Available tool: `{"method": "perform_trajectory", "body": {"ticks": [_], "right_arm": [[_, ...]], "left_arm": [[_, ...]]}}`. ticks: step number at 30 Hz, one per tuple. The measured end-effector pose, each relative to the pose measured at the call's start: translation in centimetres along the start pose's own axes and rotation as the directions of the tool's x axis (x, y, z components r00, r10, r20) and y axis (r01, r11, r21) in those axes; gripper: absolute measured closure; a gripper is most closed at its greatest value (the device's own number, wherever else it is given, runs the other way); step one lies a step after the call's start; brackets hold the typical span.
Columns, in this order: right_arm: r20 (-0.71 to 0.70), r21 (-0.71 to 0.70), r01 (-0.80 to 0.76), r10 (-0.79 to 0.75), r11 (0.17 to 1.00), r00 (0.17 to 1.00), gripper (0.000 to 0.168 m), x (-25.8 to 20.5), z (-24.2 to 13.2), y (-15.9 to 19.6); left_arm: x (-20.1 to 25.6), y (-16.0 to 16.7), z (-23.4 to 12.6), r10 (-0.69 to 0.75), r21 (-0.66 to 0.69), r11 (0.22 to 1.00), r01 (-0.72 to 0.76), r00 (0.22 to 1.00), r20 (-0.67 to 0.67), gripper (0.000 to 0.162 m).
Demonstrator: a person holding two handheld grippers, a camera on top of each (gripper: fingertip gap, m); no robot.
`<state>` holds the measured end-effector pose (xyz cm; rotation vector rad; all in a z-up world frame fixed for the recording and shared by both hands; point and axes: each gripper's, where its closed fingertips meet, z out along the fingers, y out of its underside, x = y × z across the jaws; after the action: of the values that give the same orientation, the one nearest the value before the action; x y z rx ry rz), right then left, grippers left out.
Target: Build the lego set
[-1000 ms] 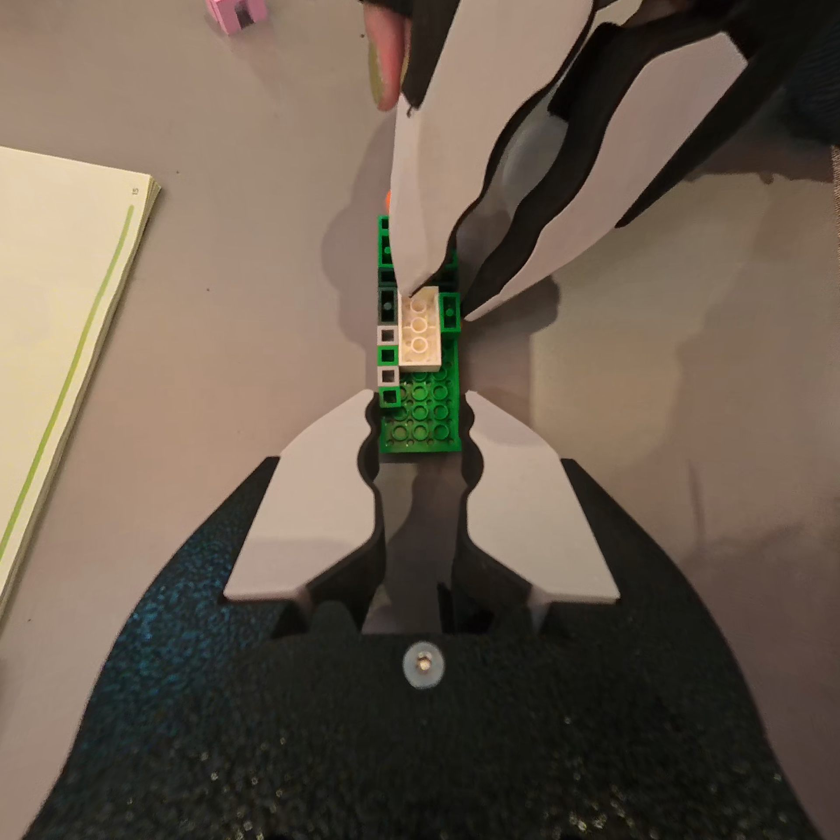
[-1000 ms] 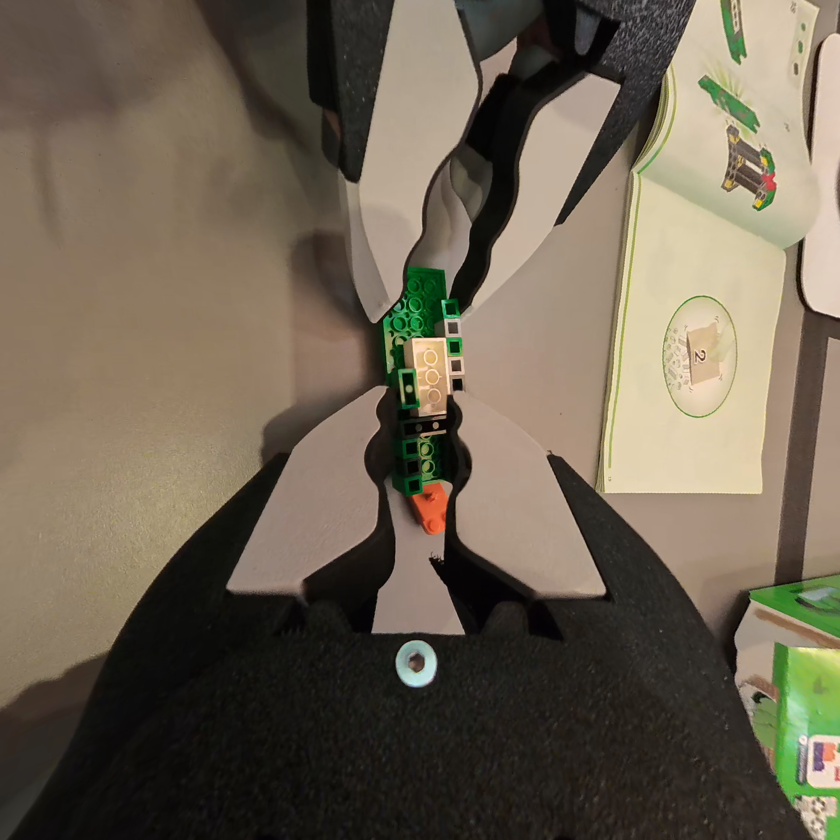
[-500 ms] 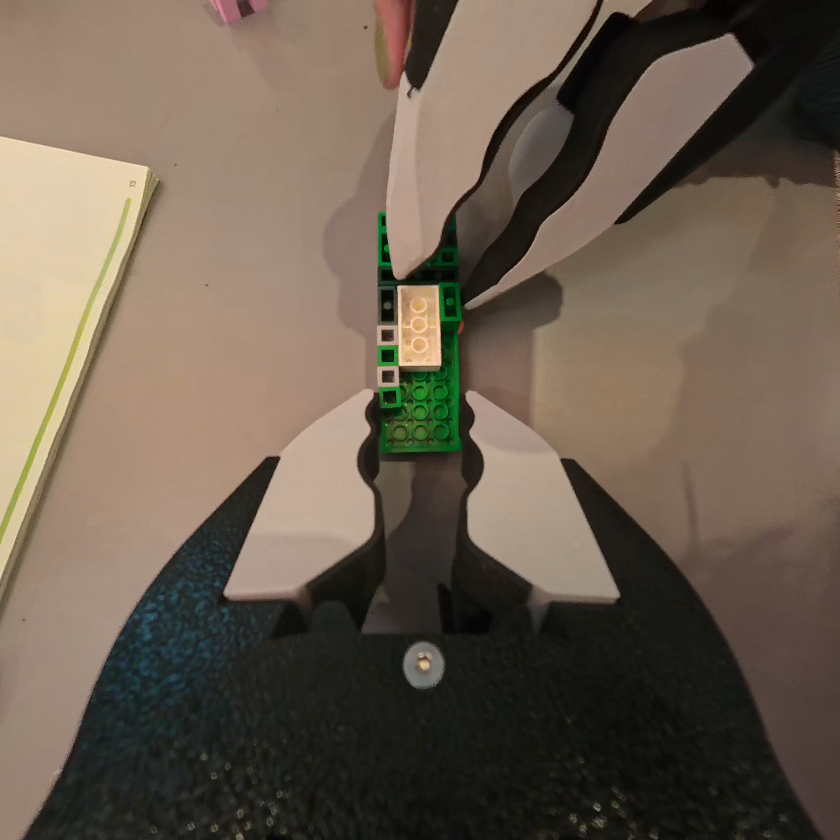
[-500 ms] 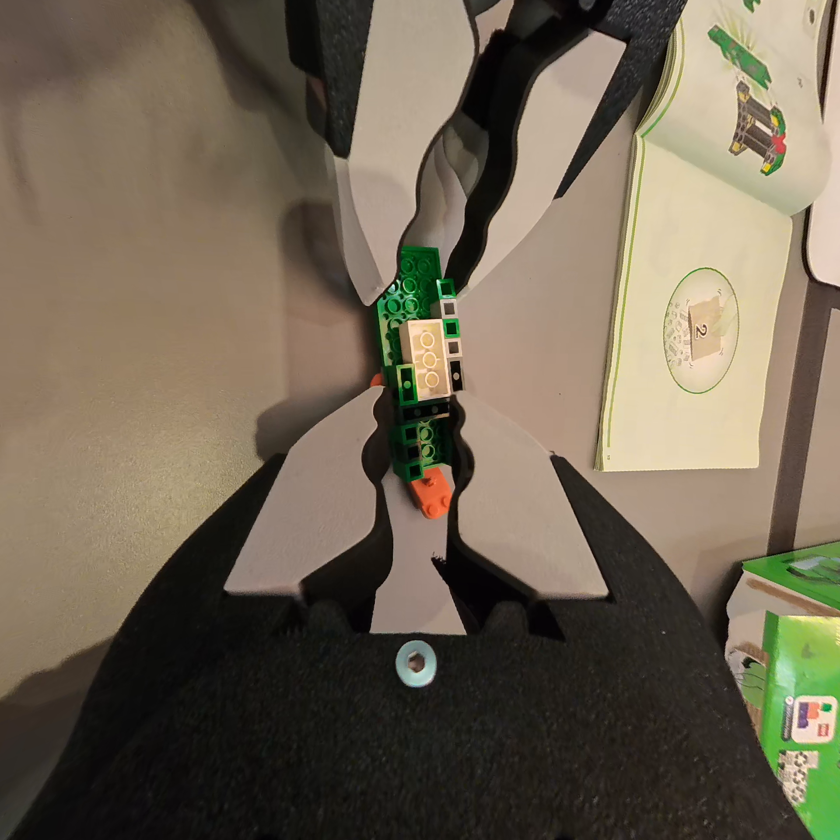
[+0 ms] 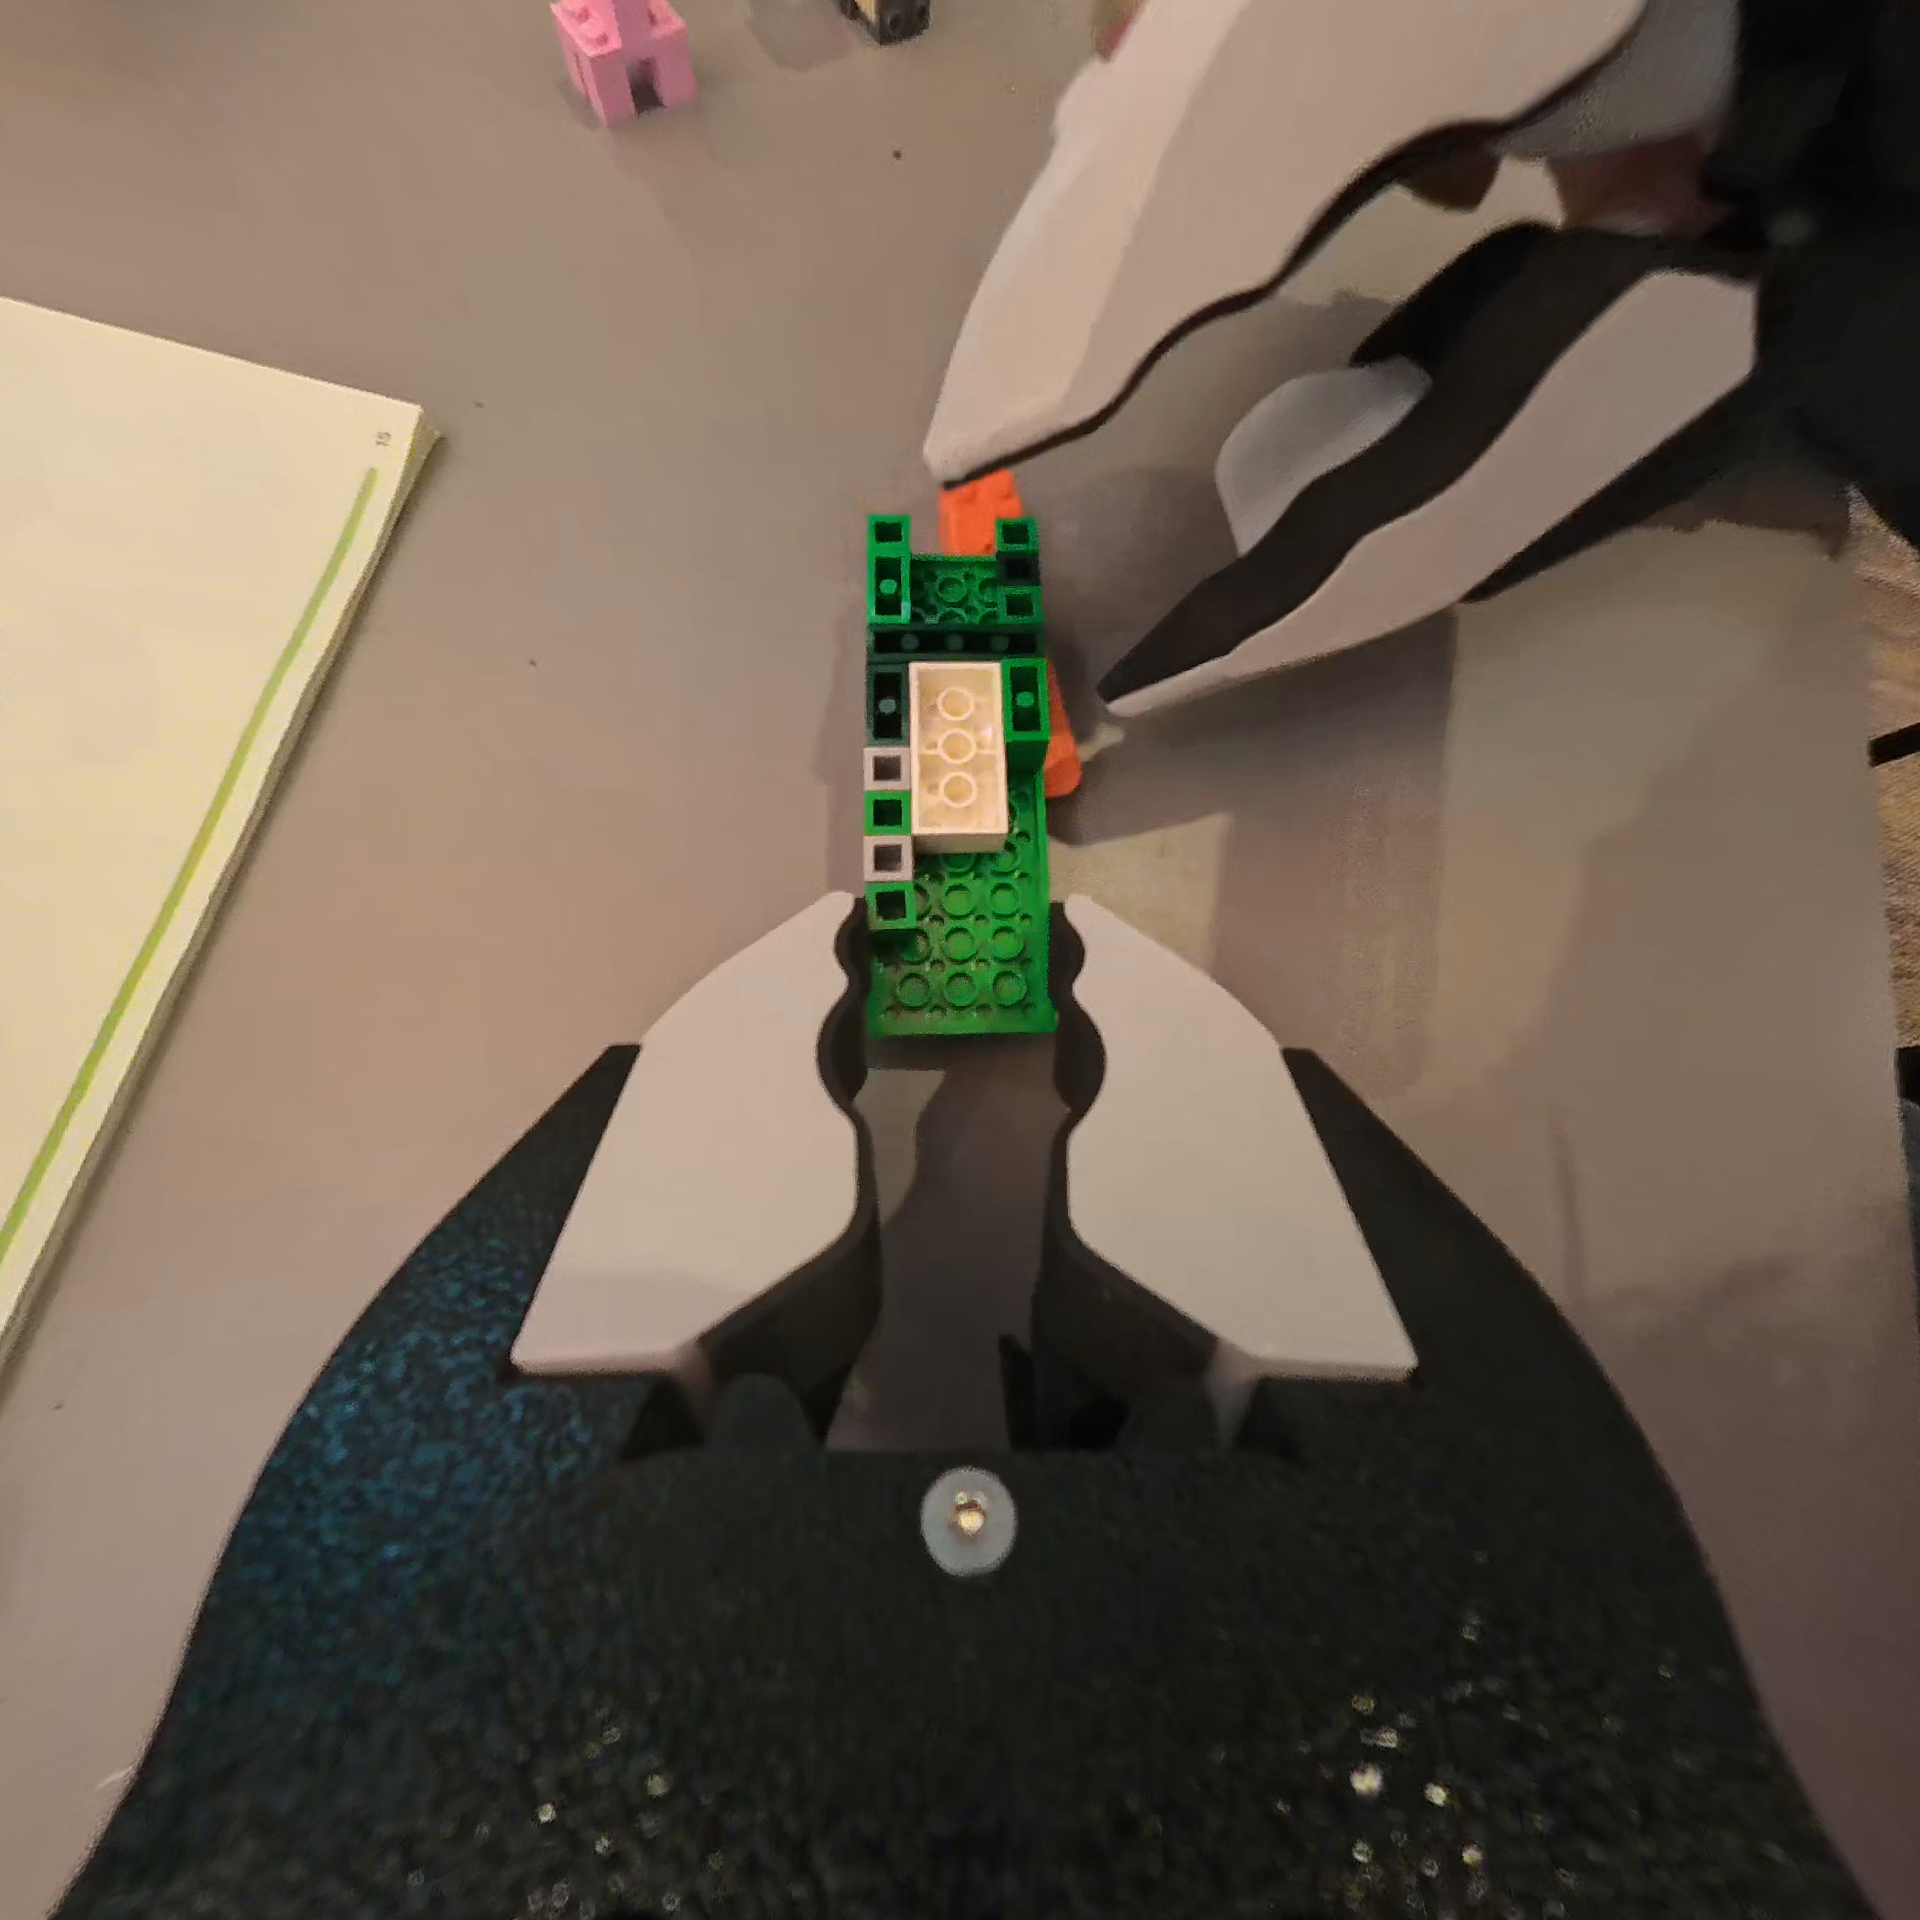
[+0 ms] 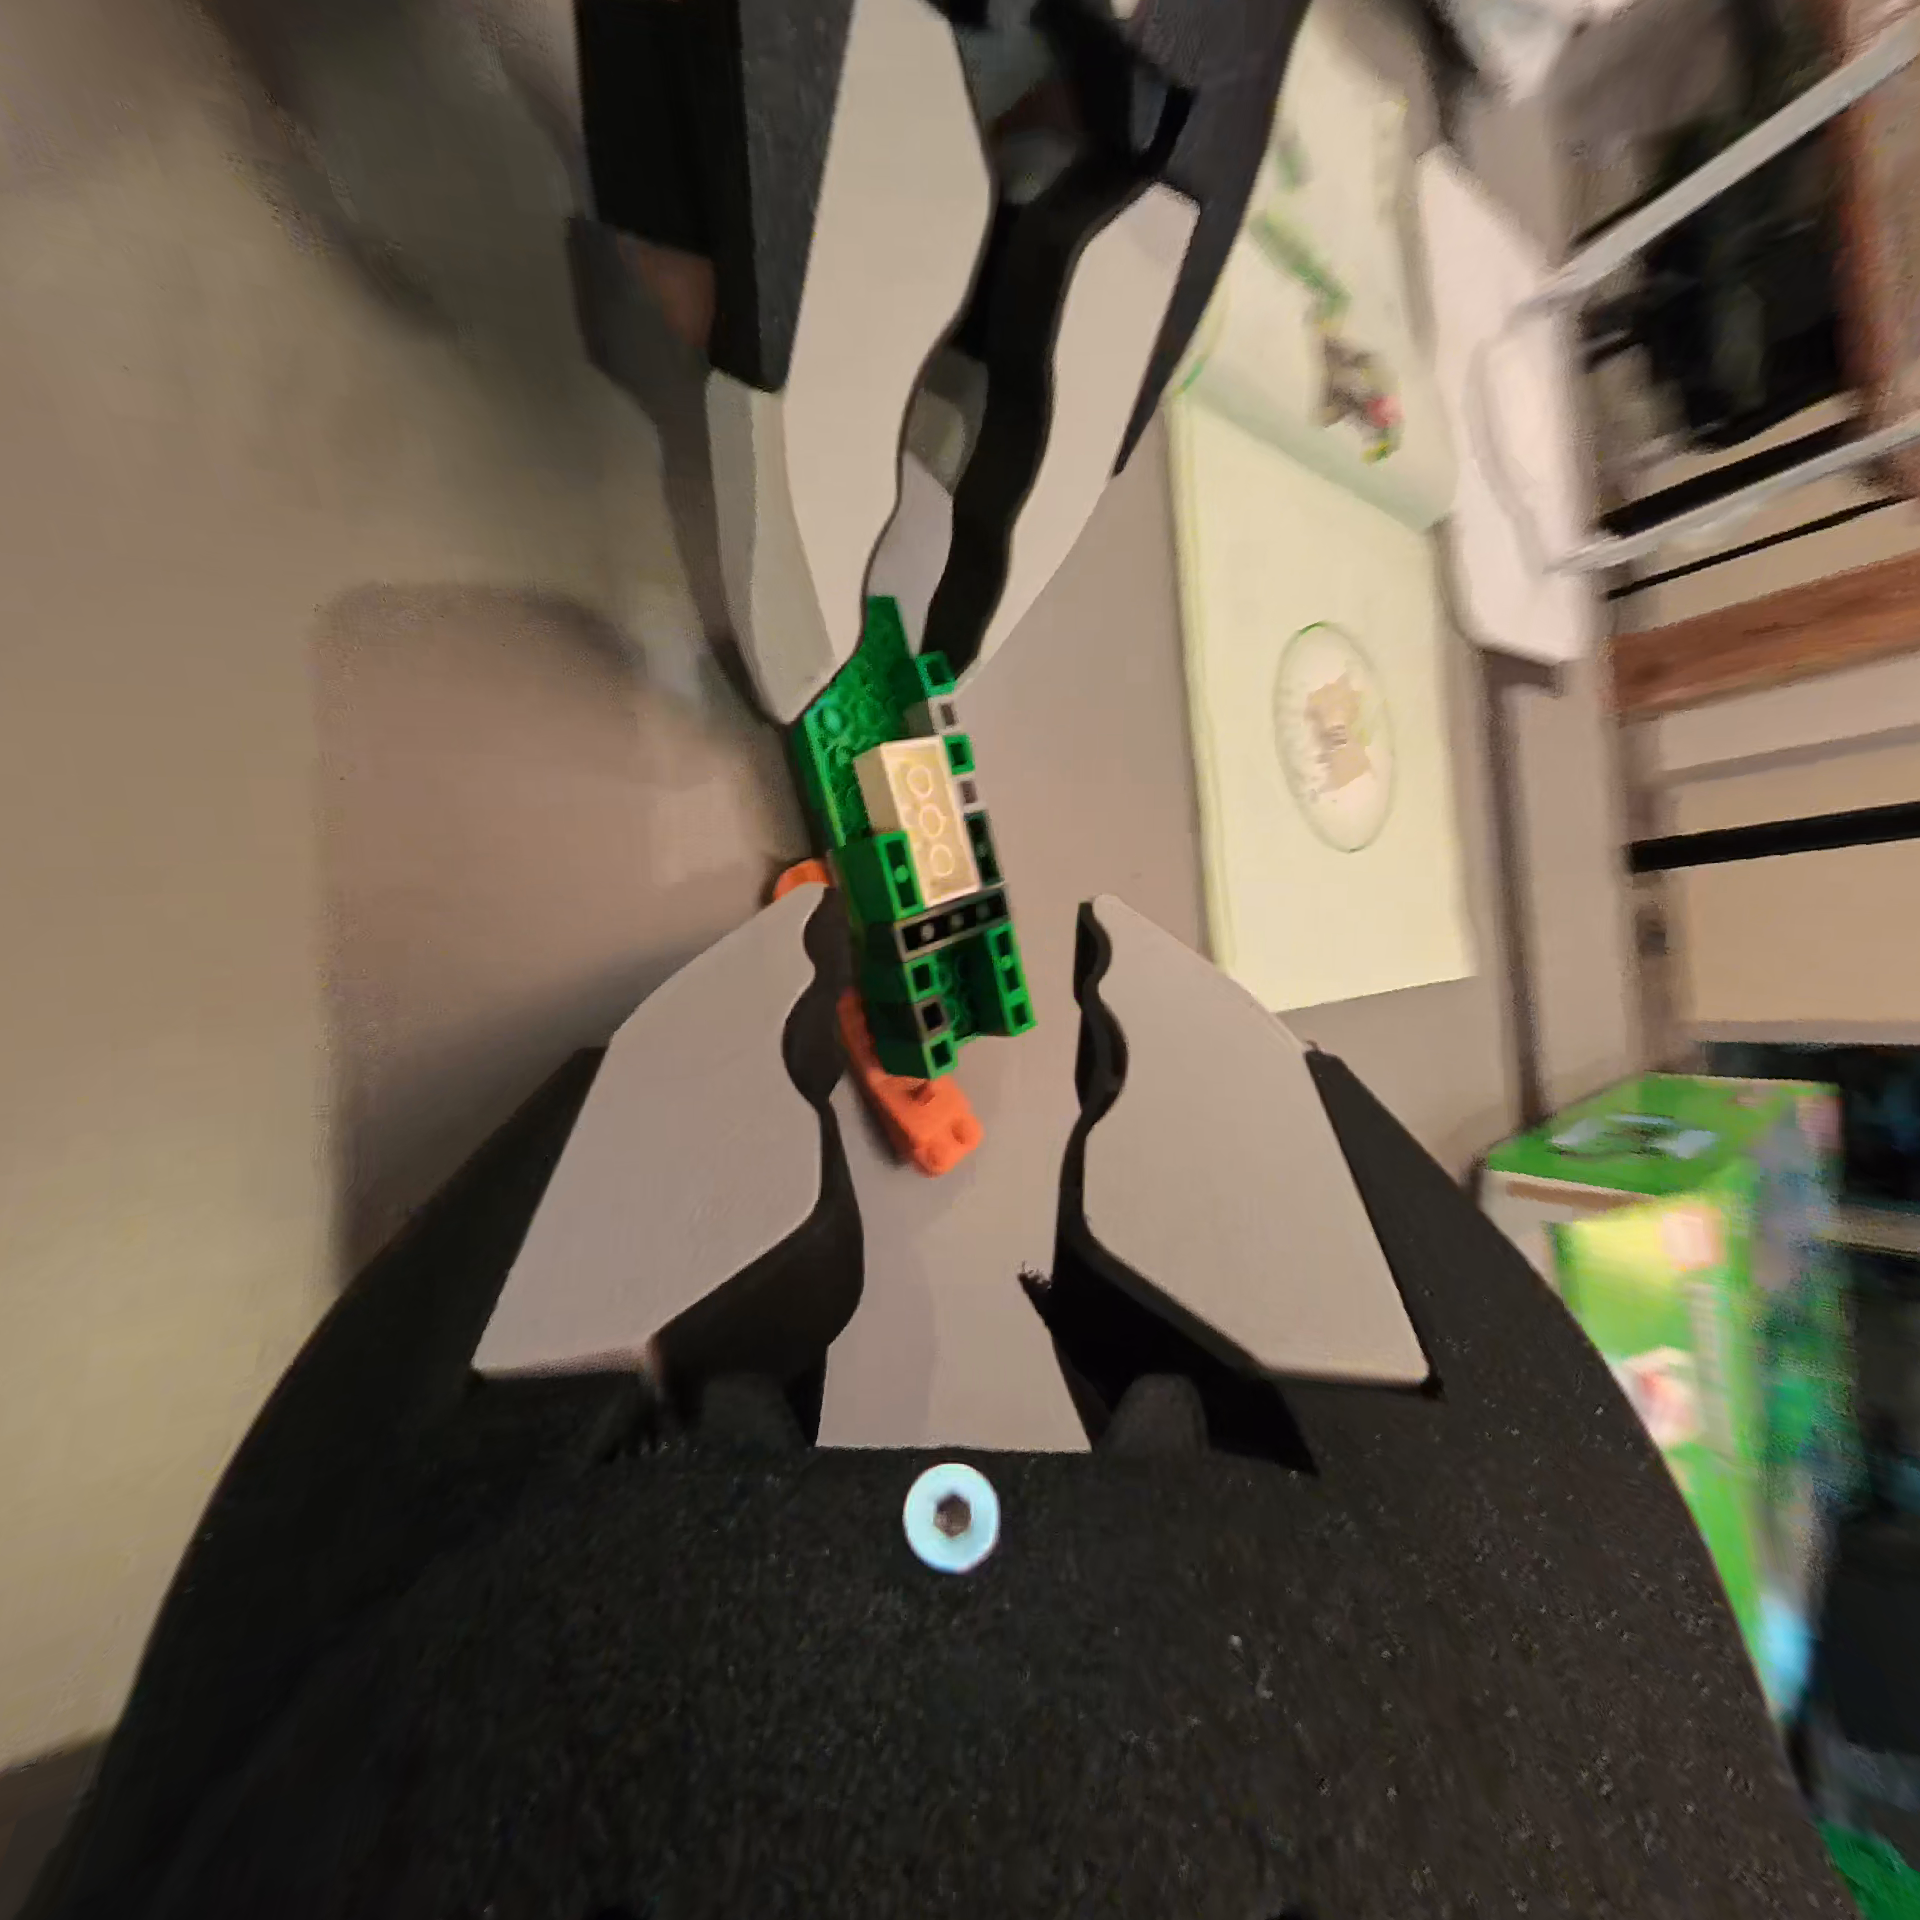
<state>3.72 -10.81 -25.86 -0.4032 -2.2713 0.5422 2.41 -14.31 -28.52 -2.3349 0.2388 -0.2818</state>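
Observation:
A green lego build (image 5: 956,935) topped with a white brick (image 5: 956,758) lies on the grey table, with an orange piece (image 5: 982,504) sticking out from under it. My left gripper (image 5: 958,920) is shut on the near end of the build. My right gripper (image 5: 1023,582) hovers open at the upper right, its tips beside the build's far end. In the right wrist view, the right gripper (image 6: 951,904) is open around the build (image 6: 914,831) without gripping it. The orange piece (image 6: 925,1127) lies between its fingers, and the left gripper (image 6: 883,644) holds the far end.
An open instruction booklet (image 5: 156,727) lies to the left and also shows in the right wrist view (image 6: 1320,727). A pink lego piece (image 5: 623,52) sits at the far edge. A green set box (image 6: 1683,1299) stands at the right. The right wrist view is motion-blurred.
My right gripper has opened, let go of the build's end and pulled back to the right. My left gripper still holds the build in the same place.

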Motion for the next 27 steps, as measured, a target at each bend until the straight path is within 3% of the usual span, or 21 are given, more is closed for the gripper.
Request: {"method": "perform_trajectory", "body": {"ticks": [3, 6, 16, 21, 27], "right_arm": [[-0.255, 0.027, 0.146, -0.134, 0.989, 0.958, 0.130, 0.8, -0.6, -1.1], [-0.381, -0.036, 0.257, -0.251, 0.966, 0.890, 0.128, 0.7, -0.8, -1.5], [-0.488, -0.257, 0.440, -0.509, 0.860, 0.709, 0.125, 1.7, 0.1, -1.6], [-0.541, -0.347, 0.488, -0.597, 0.800, 0.593, 0.149, 2.5, -0.4, -1.9], [-0.562, -0.358, 0.477, -0.593, 0.803, 0.576, 0.150, 2.8, -0.9, -2.2]], "left_arm": [[-0.2, -0.3, -0.3, -0.018, 0.026, 1.000, 0.018, 1.000, -0.003, 0.130], [-0.4, -0.8, -0.7, -0.039, 0.058, 0.998, 0.040, 0.999, -0.012, 0.130], [-0.2, -2.6, -2.4, -0.064, 0.122, 0.990, 0.069, 0.997, -0.044, 0.130], [0.3, -3.3, -2.8, -0.052, 0.136, 0.989, 0.058, 0.997, -0.053, 0.130], [0.4, -3.6, -3.2, -0.024, 0.134, 0.991, 0.027, 0.999, -0.021, 0.130]]}}
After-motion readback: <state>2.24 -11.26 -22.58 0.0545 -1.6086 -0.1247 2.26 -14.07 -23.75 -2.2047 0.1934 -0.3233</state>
